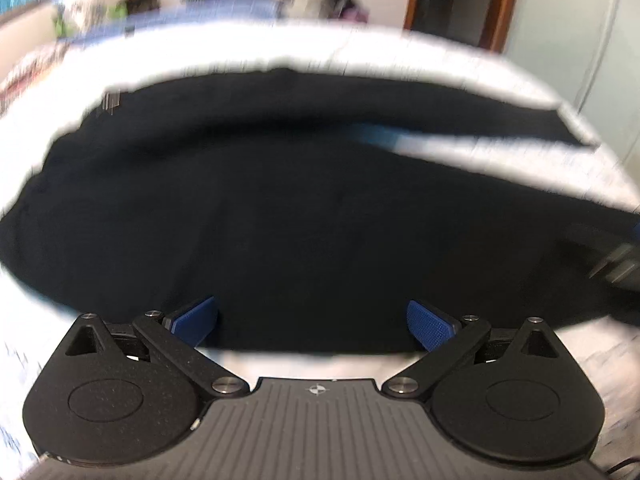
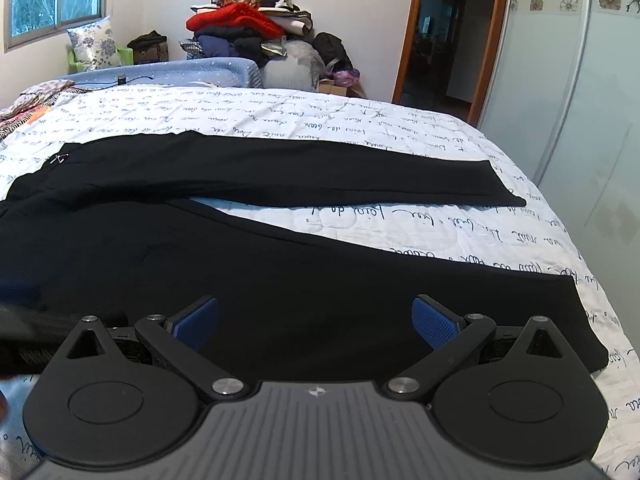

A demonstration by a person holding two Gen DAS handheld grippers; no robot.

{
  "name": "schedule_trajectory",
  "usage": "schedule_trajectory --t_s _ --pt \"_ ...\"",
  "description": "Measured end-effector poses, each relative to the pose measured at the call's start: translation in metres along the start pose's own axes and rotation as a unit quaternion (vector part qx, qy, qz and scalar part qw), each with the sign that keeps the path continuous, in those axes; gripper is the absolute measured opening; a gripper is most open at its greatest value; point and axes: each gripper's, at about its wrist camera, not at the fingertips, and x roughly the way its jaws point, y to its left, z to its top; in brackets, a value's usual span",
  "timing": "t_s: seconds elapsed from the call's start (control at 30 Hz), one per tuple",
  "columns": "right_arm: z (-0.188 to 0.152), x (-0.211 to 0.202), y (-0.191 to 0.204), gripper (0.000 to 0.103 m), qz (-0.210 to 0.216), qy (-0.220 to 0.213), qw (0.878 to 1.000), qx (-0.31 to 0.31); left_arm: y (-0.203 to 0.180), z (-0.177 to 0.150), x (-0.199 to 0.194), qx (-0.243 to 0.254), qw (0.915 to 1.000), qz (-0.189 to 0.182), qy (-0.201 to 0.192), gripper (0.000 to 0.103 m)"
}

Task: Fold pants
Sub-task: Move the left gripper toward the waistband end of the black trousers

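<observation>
Two grippers are held spread above black pants (image 2: 280, 276) laid flat on the bed (image 2: 360, 120).

Nothing is pinched by the left gripper (image 1: 312, 320), seen through blur over the pants' near edge. The right gripper (image 2: 316, 322) is likewise spread over the nearer leg; the farther leg is stretched out beyond it, and a clothes pile (image 2: 248, 20) is seen behind the bed.

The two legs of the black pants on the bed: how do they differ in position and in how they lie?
The far leg lies across the bed, its hem near the right side; the near leg runs at an angle toward the bed's front edge, so they spread in a V. The near leg passes between the open fingers of the right gripper; the far leg lies beyond it. Both are black, flat and unfolded.
</observation>
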Motion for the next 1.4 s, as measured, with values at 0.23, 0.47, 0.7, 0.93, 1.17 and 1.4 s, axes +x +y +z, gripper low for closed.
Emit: schedule_trajectory --t_s 0.23,0.47,0.7,0.93,1.17,1.4 --pt "-0.001 0.004 0.001 0.103 0.003 0.009 1.0 -0.005 0.007 -0.007 0.0 0.004 0.9996 0.009 -0.026 0.103" --pt "-0.002 0.003 0.008 0.103 0.024 0.002 1.0 -0.012 0.019 -0.006 -0.001 0.023 0.9992 -0.005 -0.031 0.103" --pt "0.002 0.008 0.006 0.103 0.038 0.005 0.999 -0.006 0.008 0.001 0.001 0.03 0.9994 0.007 -0.018 0.103" --pt "0.01 0.017 0.007 0.103 0.06 0.01 0.998 0.007 0.018 0.005 -0.019 0.003 0.999 0.034 -0.028 0.1" --pt "0.01 0.01 0.013 0.103 0.06 0.004 0.998 0.002 0.02 0.011 -0.039 -0.002 0.9979 0.031 -0.057 0.102" --pt "0.013 0.007 0.016 0.103 0.051 0.004 0.999 -0.005 0.031 0.012 -0.041 -0.018 0.9973 0.029 -0.064 0.102"
